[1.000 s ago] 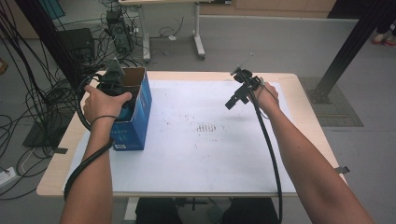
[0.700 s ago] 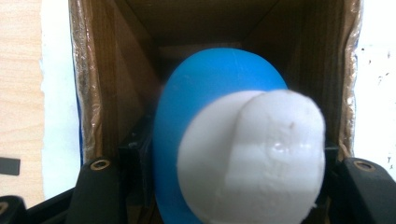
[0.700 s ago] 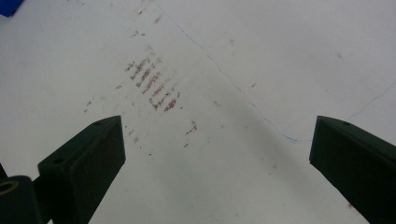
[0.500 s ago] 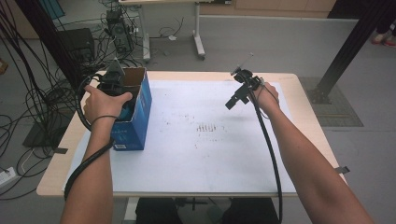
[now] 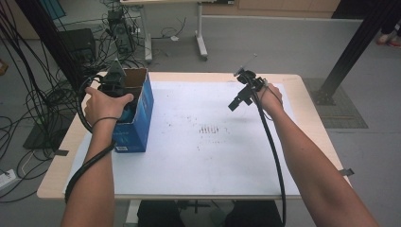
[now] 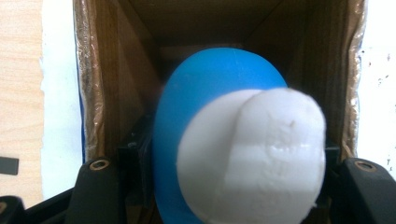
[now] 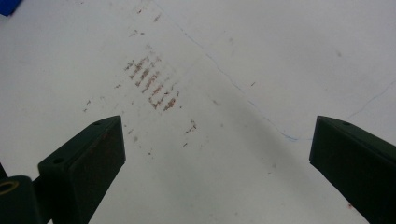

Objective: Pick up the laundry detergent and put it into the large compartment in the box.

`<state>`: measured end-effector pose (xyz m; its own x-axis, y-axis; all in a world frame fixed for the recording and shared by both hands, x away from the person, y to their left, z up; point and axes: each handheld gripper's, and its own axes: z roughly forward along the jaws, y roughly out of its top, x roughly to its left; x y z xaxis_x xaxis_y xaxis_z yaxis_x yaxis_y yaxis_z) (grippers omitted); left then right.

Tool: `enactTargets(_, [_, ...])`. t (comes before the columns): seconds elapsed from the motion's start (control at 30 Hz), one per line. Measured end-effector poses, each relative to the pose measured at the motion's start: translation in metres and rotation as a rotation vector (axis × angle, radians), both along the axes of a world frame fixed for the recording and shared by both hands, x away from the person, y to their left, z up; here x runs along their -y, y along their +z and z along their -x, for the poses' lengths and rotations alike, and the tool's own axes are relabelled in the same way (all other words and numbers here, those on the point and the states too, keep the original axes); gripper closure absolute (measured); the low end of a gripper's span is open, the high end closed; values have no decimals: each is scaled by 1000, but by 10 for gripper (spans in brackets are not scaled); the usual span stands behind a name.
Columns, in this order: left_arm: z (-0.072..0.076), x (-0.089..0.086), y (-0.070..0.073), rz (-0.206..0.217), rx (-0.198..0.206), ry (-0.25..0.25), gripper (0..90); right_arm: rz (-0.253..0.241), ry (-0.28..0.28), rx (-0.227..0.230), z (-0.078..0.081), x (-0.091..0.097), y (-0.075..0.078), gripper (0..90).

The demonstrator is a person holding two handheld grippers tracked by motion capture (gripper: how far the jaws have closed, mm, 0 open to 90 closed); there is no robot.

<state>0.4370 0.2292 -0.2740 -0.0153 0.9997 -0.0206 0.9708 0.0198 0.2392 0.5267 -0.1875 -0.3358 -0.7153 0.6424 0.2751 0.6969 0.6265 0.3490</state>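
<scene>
Left gripper [image 6: 212, 186] jaws clamp a blue-and-white object [image 6: 233, 140], held inside the open blue box [image 5: 137, 118]. Lift or lower it straight, clear of the box walls. Right gripper [image 7: 215, 186], well apart from the box, jaws wide, holding nothing.

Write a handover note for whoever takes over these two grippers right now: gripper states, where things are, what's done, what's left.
Left gripper: shut on the blue and white object, held in the open top of the blue cardboard box at the table's left edge.
Right gripper: open, empty, held above the white table sheet near the far right.
Done: the object is gripped at the box opening.
Left: can't tell whether it is going in or coming out; finish that move, hedging accordingly.
</scene>
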Motion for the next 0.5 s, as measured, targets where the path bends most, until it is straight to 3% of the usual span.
enactTargets(0.5, [3, -2, 3, -10, 11, 8, 325, -2, 6, 6, 0, -2, 0, 32])
